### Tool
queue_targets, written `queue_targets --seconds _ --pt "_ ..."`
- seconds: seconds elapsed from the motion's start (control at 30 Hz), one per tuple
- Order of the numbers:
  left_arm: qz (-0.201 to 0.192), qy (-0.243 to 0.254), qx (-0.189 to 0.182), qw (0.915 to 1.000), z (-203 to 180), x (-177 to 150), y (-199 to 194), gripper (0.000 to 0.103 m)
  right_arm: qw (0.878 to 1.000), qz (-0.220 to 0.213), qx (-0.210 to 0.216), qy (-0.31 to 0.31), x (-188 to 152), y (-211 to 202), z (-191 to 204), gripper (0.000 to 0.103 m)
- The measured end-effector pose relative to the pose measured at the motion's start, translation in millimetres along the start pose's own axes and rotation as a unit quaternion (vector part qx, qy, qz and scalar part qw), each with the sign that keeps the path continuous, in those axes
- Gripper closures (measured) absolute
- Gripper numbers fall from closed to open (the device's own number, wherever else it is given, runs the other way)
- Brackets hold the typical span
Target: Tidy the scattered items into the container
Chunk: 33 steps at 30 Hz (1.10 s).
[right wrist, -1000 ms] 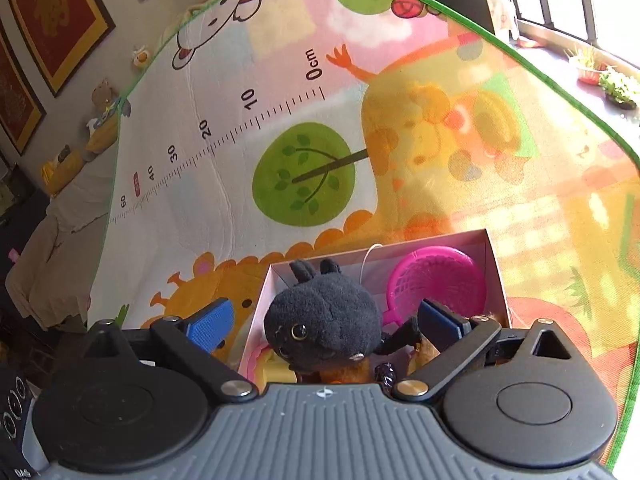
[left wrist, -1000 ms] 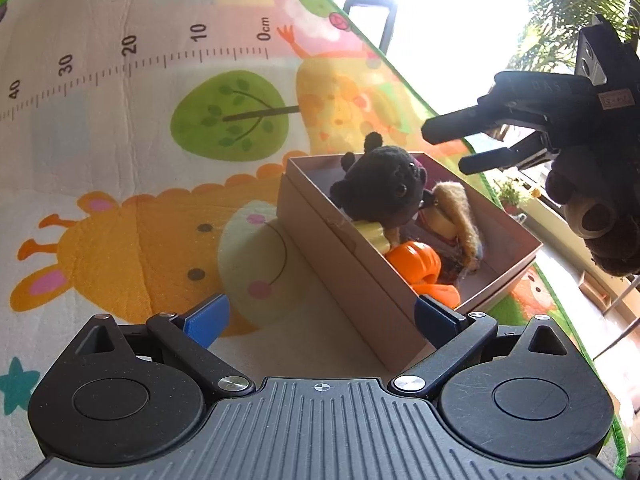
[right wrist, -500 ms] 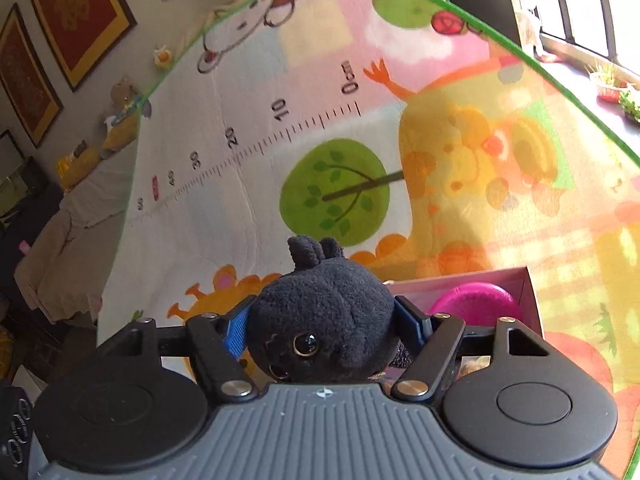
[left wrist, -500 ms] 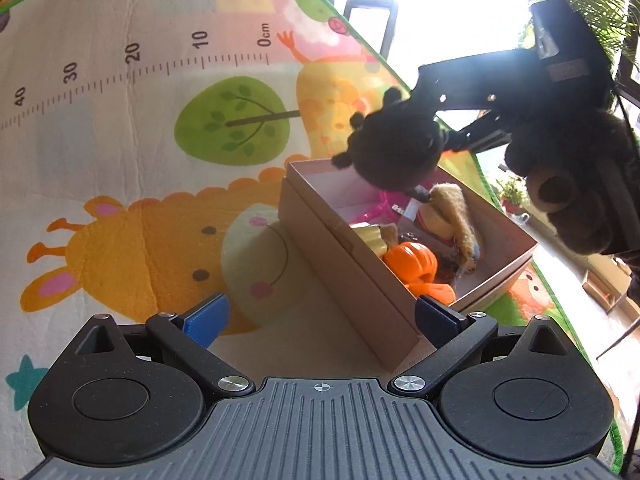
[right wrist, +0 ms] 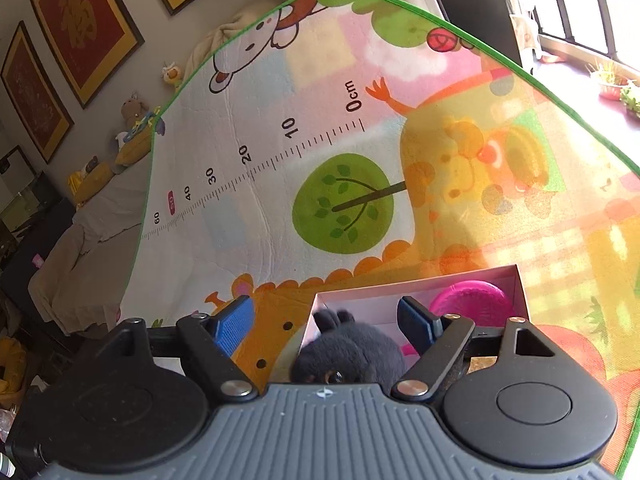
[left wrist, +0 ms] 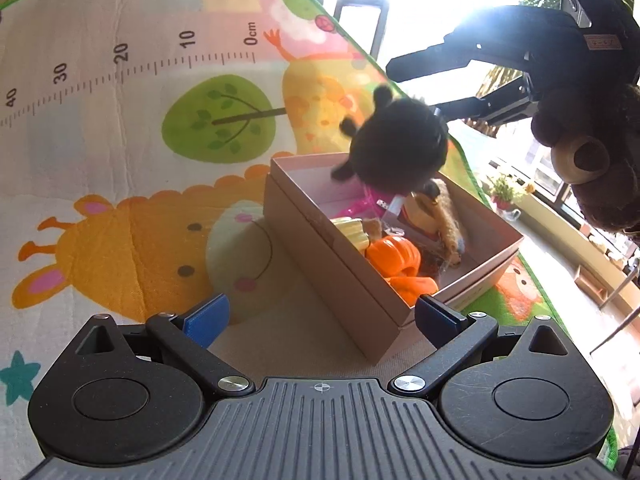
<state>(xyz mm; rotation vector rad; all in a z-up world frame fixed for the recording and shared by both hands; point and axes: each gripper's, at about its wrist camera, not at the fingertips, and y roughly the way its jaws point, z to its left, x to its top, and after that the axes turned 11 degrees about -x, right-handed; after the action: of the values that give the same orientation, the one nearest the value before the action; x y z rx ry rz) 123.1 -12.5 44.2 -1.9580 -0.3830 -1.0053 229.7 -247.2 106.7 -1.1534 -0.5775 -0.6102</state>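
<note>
Over the cardboard box [left wrist: 344, 276] black plush toy [left wrist: 400, 148] loose below right gripper [right wrist: 326, 314], jaws just opened, left gripper [left wrist: 320, 314] open and empty, orange toy [left wrist: 394, 254], pink bowl [right wrist: 468, 300] inside, cartoon play mat [left wrist: 120, 152], framed pictures [right wrist: 80, 24] on wall.

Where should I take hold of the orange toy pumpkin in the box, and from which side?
Probably across its round, ribbed body, coming from straight above. The orange toy pumpkin lies low inside the cardboard box, close to the box's long wall and beside a yellow toy, so a sideways approach looks blocked.
</note>
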Motion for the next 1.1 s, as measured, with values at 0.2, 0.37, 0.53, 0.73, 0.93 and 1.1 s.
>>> queue_targets --seconds 0.2,0.37,0.53,0.73,0.93,1.1 --pt "0.006 -0.002 -0.01 0.9999 -2.6 -2.0 4.9 0.002 0.997 -0.018 -0.069 0.002 -15.3 -9.2 -28.5 0.011" --pt "0.014 0.003 -0.024 0.9996 -9.9 -5.8 10.8 0.002 0.993 -0.001 -0.104 0.051 -38.3 -15.9 -69.2 0.009" --pt "0.028 0.009 -0.026 0.9992 -15.3 -10.0 19.7 0.002 0.992 0.02 -0.086 0.094 -70.1 -23.7 -93.6 0.008" --pt "0.039 0.013 -0.011 0.9991 -16.7 -12.4 30.4 0.002 0.994 0.023 -0.045 0.093 -97.6 -18.2 -86.1 0.002" --pt "0.043 0.002 0.028 0.9987 -5.7 -12.9 32.1 0.002 0.996 0.003 -0.016 0.093 -92.5 3.5 -68.9 0.0" --pt "0.037 0.005 0.082 0.996 1.2 -16.6 21.5 0.002 0.994 0.002 0.028 0.108 -92.3 14.6 -52.3 0.0"
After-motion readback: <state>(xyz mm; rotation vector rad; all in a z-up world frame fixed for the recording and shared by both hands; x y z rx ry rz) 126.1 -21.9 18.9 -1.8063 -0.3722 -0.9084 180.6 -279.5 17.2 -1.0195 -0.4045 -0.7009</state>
